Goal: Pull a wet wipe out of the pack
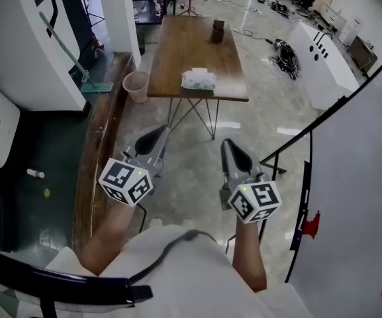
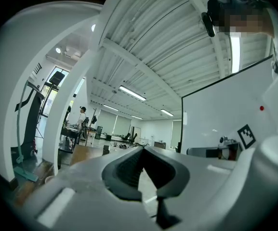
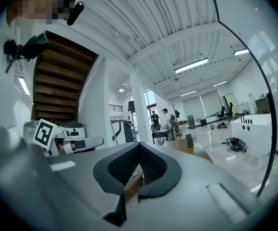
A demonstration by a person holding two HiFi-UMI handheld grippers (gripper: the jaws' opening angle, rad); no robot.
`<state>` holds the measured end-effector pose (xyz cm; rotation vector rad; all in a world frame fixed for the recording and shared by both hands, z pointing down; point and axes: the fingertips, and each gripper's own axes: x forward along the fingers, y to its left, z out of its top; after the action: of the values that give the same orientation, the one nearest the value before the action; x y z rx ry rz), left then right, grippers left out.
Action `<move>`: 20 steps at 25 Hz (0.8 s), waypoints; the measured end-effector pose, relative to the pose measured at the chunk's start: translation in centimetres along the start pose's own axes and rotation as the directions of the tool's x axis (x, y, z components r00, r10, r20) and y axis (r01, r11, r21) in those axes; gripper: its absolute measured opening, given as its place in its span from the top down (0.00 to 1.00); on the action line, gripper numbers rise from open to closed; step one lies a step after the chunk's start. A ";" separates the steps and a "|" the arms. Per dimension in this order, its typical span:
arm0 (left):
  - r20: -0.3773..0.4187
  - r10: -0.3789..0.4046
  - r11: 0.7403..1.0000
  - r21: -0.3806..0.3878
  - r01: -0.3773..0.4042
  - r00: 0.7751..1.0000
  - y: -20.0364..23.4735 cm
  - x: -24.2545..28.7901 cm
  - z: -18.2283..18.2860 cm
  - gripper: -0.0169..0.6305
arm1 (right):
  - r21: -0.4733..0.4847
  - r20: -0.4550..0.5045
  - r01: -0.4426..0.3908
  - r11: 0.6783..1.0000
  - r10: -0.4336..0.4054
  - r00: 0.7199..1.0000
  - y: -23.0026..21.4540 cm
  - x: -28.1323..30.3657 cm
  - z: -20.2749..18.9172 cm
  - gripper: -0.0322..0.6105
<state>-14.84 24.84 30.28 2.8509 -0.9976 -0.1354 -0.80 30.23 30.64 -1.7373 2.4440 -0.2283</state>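
The wet wipe pack [image 1: 198,79], white and crumpled on top, lies near the front edge of a long wooden table [image 1: 177,45] several steps ahead of me. My left gripper [image 1: 156,134] and right gripper [image 1: 231,146] are held level side by side over the floor, well short of the table. Both are shut with nothing between the jaws. In the left gripper view the left gripper [image 2: 142,148] shows its dark pads meeting at the tip. The right gripper [image 3: 139,144] looks the same in its own view. The pack is too small to make out in either gripper view.
A small dark box [image 1: 218,30] stands at the table's far end. A pale bin [image 1: 136,86] sits by its left leg. A whiteboard [image 1: 363,177] stands close on my right and a wooden ledge [image 1: 98,151] runs along my left. People stand far off [image 3: 165,119].
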 end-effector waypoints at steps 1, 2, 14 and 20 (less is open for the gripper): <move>0.000 0.007 1.000 0.001 -0.007 1.000 -0.2 0.0 -0.2 0.97 | 0.008 0.003 -0.006 1.000 0.006 1.000 -0.2 -0.2 0.0 0.94; 0.001 0.014 1.000 0.002 -0.014 1.000 -0.4 0.0 -0.3 0.97 | 0.015 0.006 -0.007 1.000 0.007 1.000 -0.5 -0.5 0.0 0.94; -0.022 0.044 0.999 -0.024 -0.044 0.999 -2.7 1.1 -2.0 0.97 | 0.078 -0.004 -0.054 0.995 0.054 0.999 -3.8 -2.4 -0.7 0.94; -0.036 0.071 0.997 -0.010 -0.071 0.997 -4.0 1.8 -3.2 0.97 | 0.087 -0.018 -0.047 0.995 0.049 0.999 -5.8 -3.7 -1.5 0.94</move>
<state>-10.60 27.04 32.80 2.7934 -1.0856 -0.0829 5.51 31.87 33.36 -1.6467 2.4479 -0.3423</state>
